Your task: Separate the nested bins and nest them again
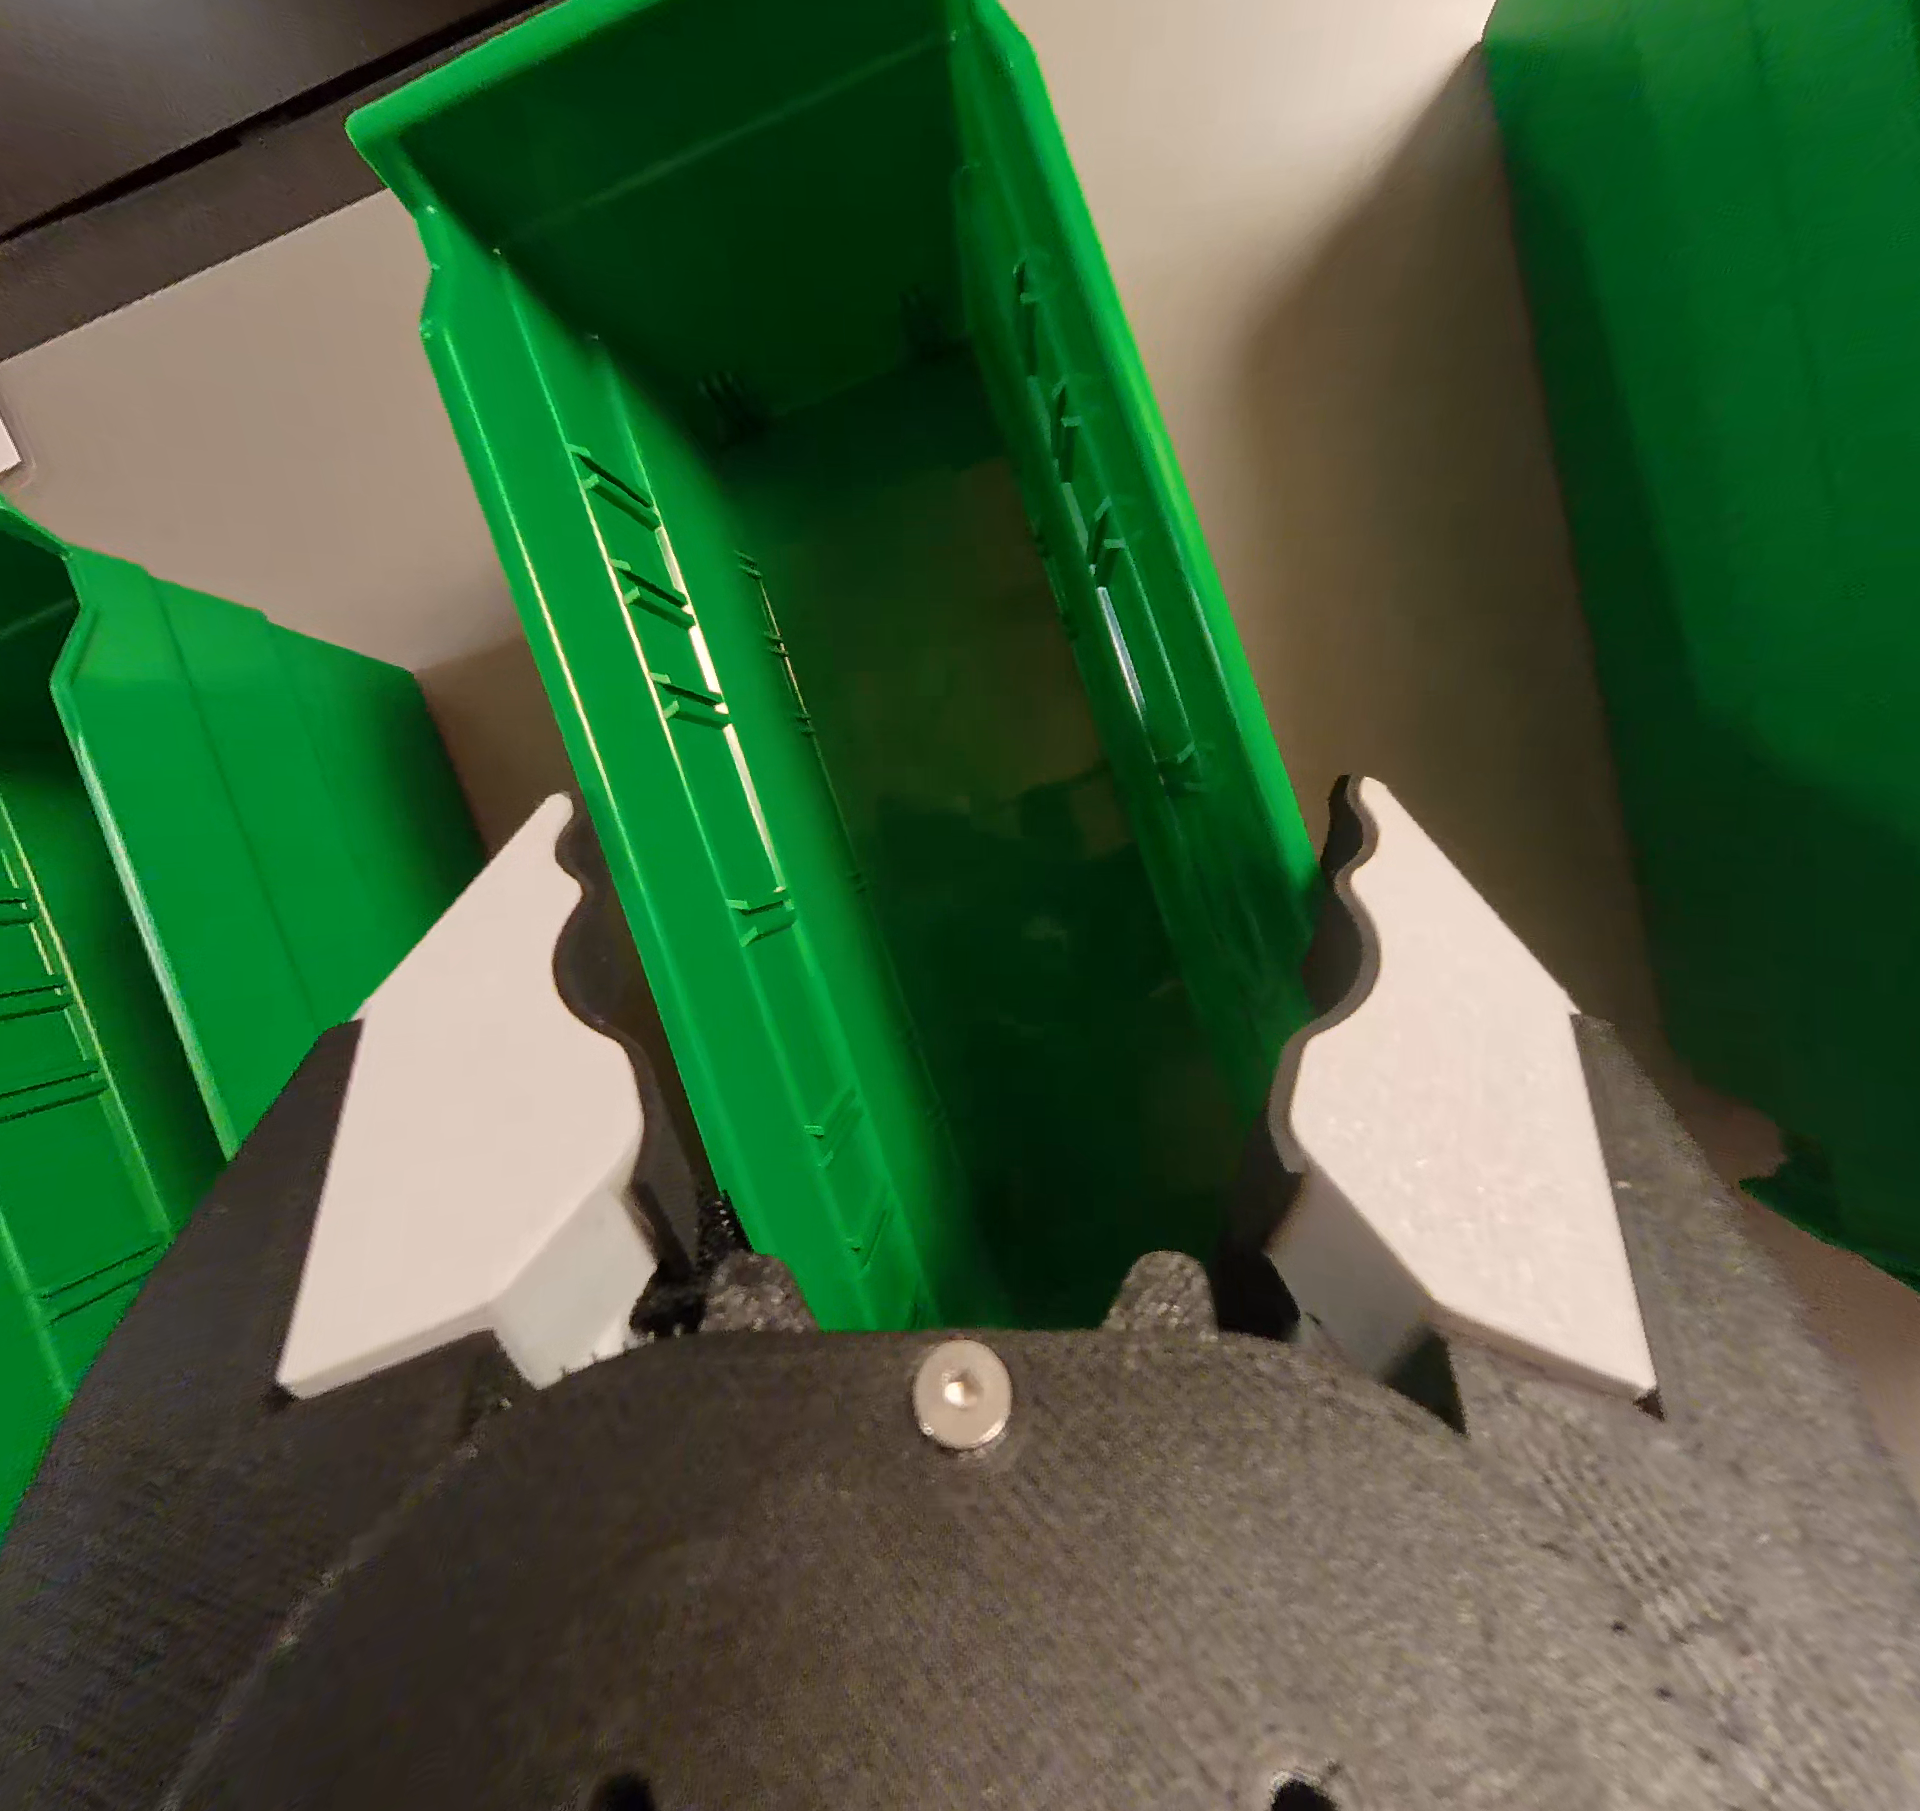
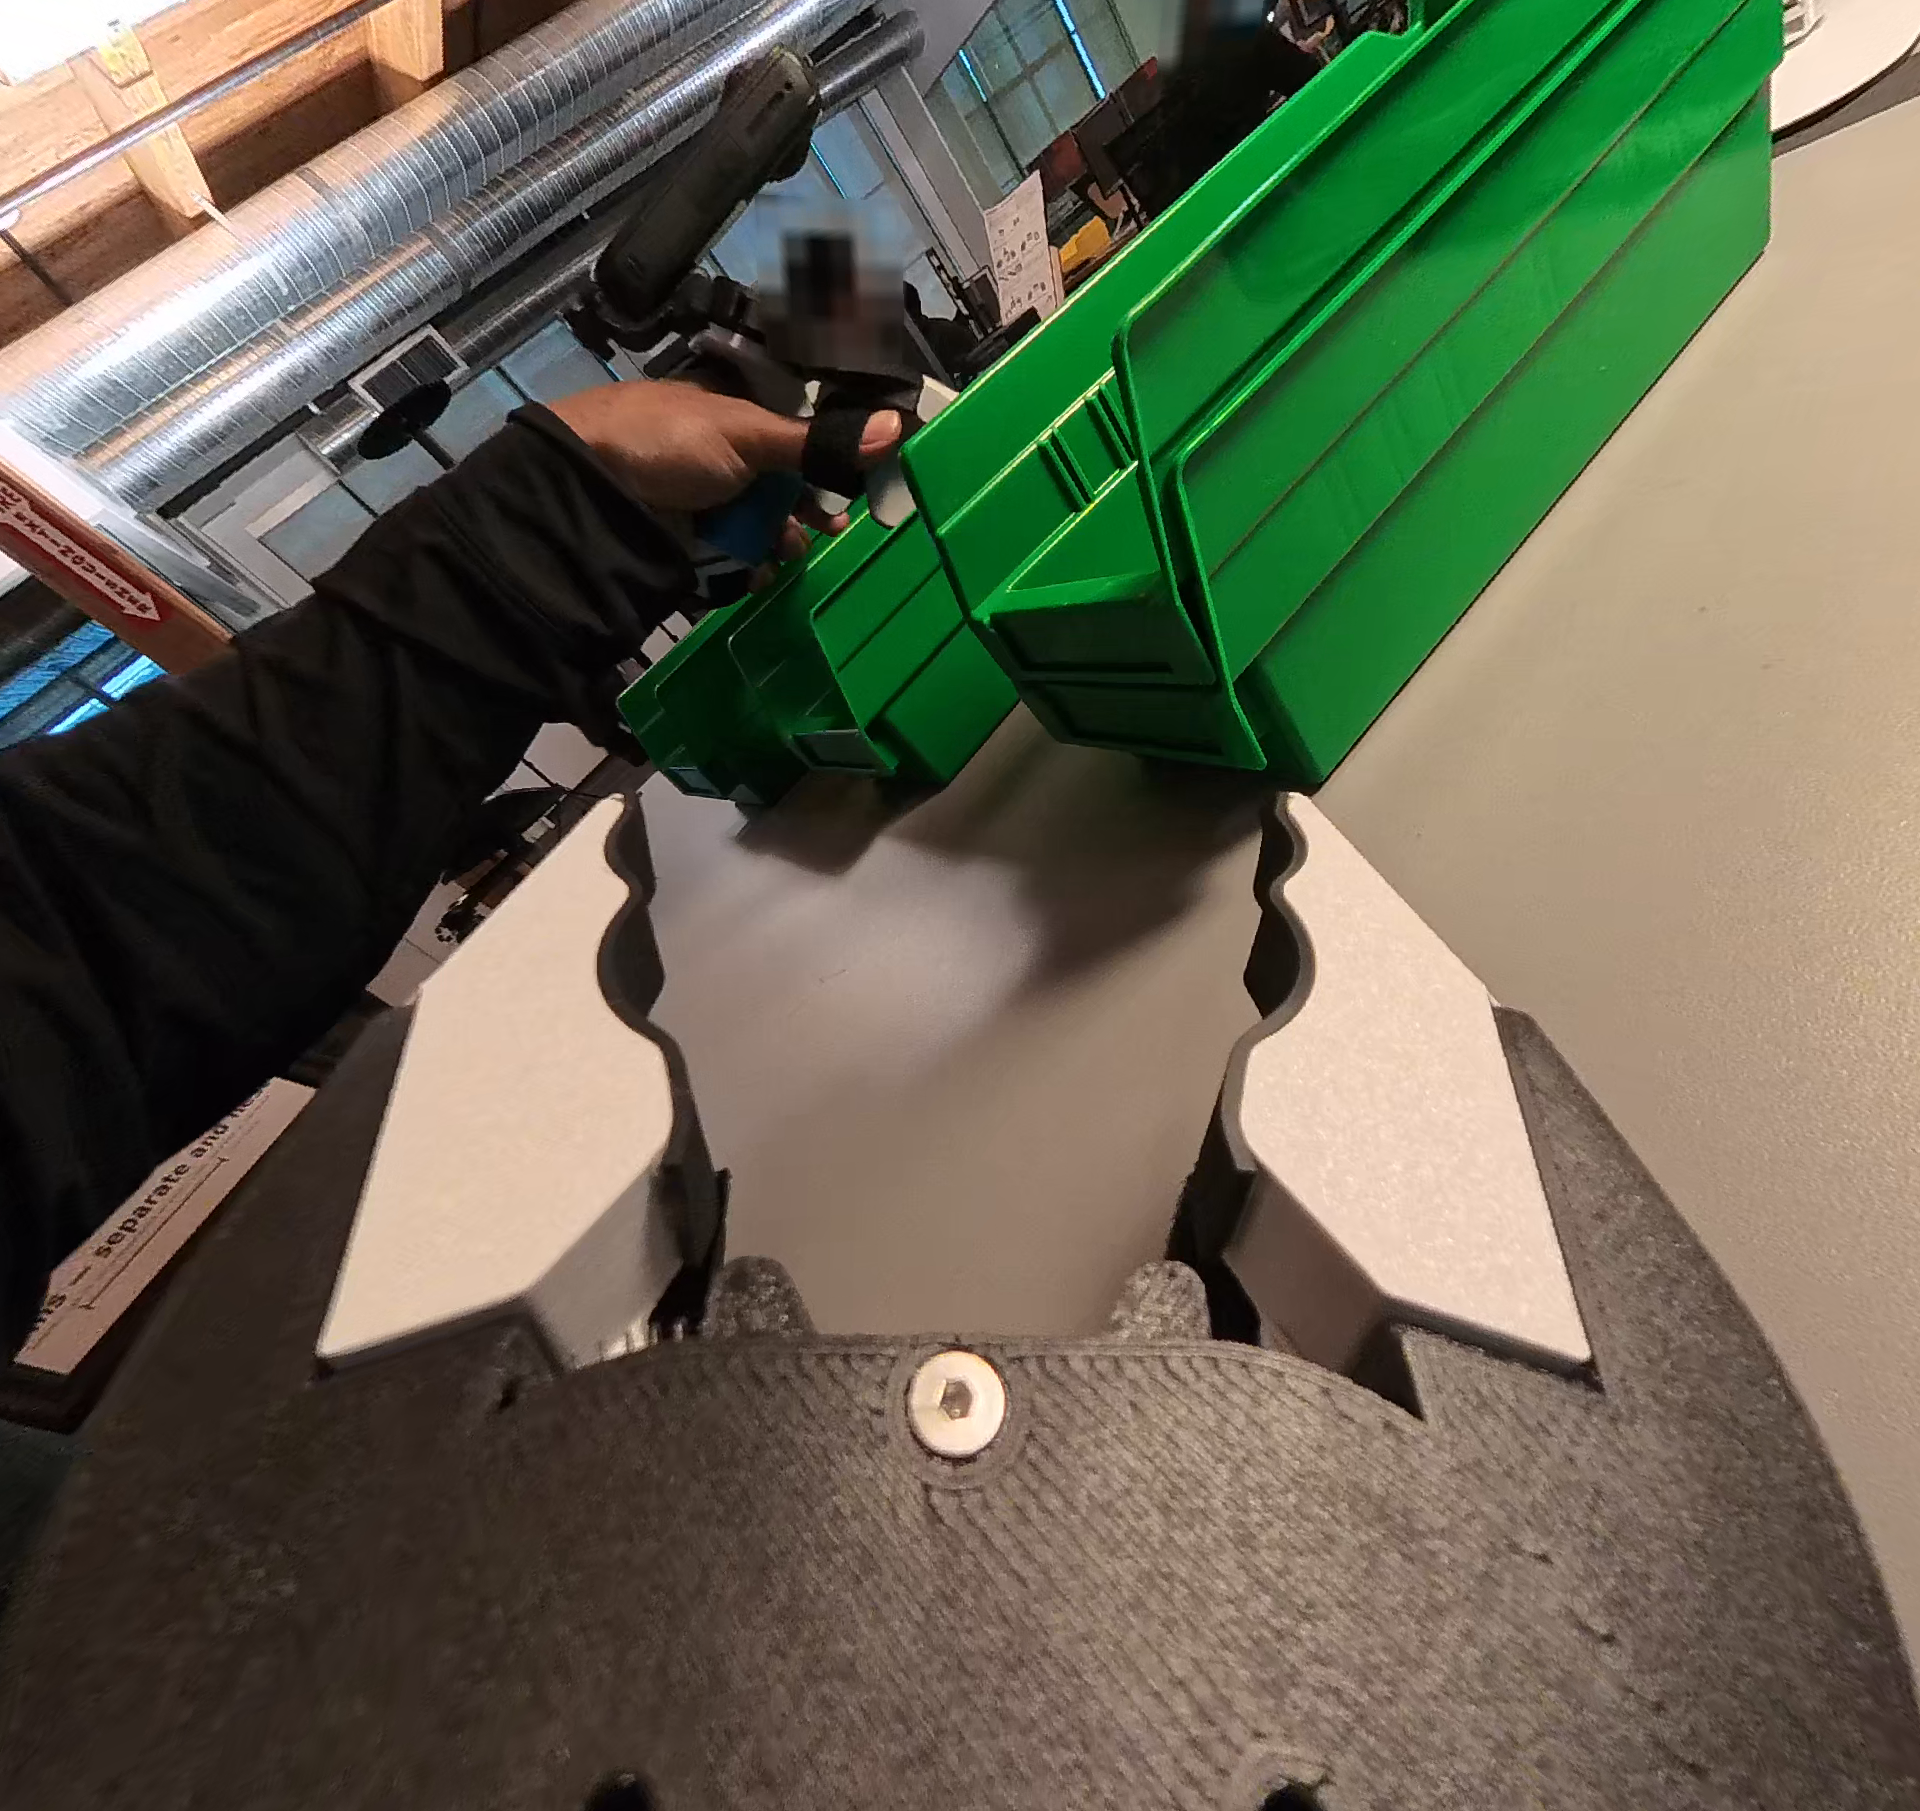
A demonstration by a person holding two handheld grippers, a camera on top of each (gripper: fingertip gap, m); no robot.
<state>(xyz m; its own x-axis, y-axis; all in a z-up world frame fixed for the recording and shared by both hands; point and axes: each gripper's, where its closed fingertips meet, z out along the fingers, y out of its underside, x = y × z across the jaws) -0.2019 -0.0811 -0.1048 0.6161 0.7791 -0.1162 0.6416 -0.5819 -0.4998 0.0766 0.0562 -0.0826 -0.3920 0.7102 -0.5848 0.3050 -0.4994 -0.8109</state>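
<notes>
- the left gripper [image 1: 956,805] straddles a narrow green bin [image 1: 831,535] across its short width; both pads [image 1: 597,940] lie against the bin's outer side walls, so it looks gripped.
- the bin's long axis runs straight out along the fingers, from the bottom centre of the left wrist view to the upper centre, open side toward the camera.
- the right gripper [image 2: 951,826] stands released with nothing between its fingers, only bare grey table [image 2: 1558,930].
- from the right jaws all bins lie ahead, from the centre left to the upper right of the frame, well apart from the fingertips; the left hand [image 2: 707,442] is over the narrow bins, so the left is plainly nearer.
- whichever wider bin takes it, the next move will likely call for keeping that long axis parallel to it.
- count, left wrist view: three green bins, namely the gripped one, another bin [image 1: 208,826] at lower left, and a wide bin [image 1: 1714,514] at right.
- count, right wrist view: two narrow bin fronts [image 2: 852,649] at centre left and a wide stack [image 2: 1455,359], seemingly two nested; four in all, as far as i can tell.
- grippers: two.
</notes>
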